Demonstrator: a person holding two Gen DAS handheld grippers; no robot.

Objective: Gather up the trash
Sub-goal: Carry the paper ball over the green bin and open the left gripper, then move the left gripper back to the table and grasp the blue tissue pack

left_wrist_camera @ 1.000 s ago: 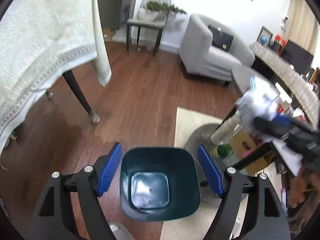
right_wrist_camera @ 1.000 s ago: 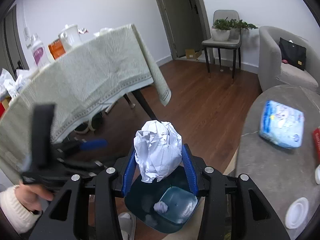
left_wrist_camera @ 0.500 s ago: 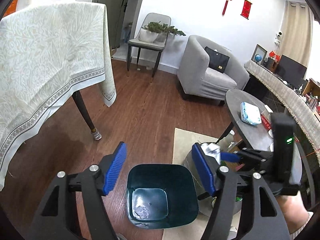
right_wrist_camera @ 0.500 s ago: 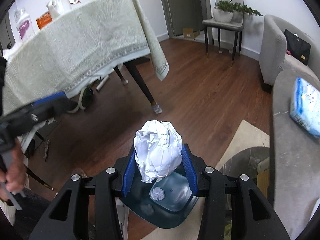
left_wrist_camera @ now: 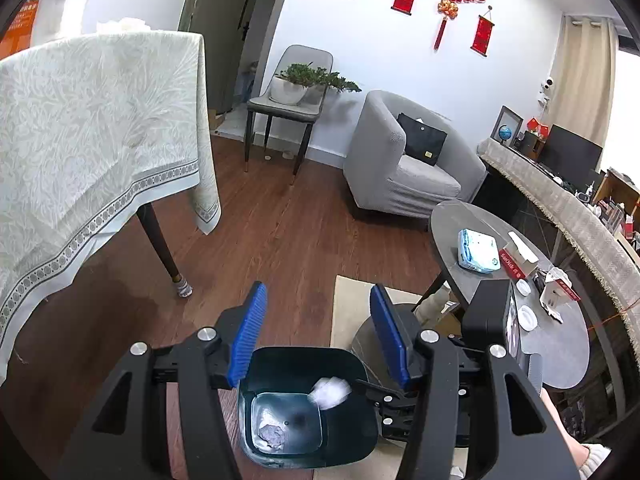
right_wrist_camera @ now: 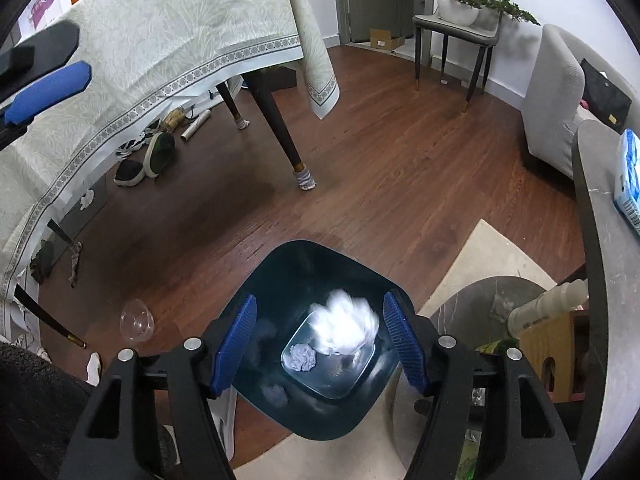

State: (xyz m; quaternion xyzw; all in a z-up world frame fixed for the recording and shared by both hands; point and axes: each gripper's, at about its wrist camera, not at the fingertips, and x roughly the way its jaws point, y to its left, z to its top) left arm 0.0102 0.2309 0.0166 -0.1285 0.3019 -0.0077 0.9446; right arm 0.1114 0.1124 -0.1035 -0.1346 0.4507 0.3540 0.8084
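The right tool [right_wrist_camera: 320, 342] stood with its jaws spread wide above the dark teal trash bin [right_wrist_camera: 280, 264], gripping nothing. A blurred crumpled paper ball [right_wrist_camera: 346, 326] was inside the bin's mouth, above a smaller wad [right_wrist_camera: 303, 357] on the bottom. The left tool [left_wrist_camera: 318, 338] was also spread wide and empty.

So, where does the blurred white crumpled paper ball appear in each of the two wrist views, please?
Left wrist view: the white crumpled paper ball is low and centre-right, inside the dark teal plastic bin, near its right wall.
Right wrist view: the ball is low and centre, between the open right gripper pads, above the bin floor.
Shared landmark: the small grey paper wad on the bin floor.
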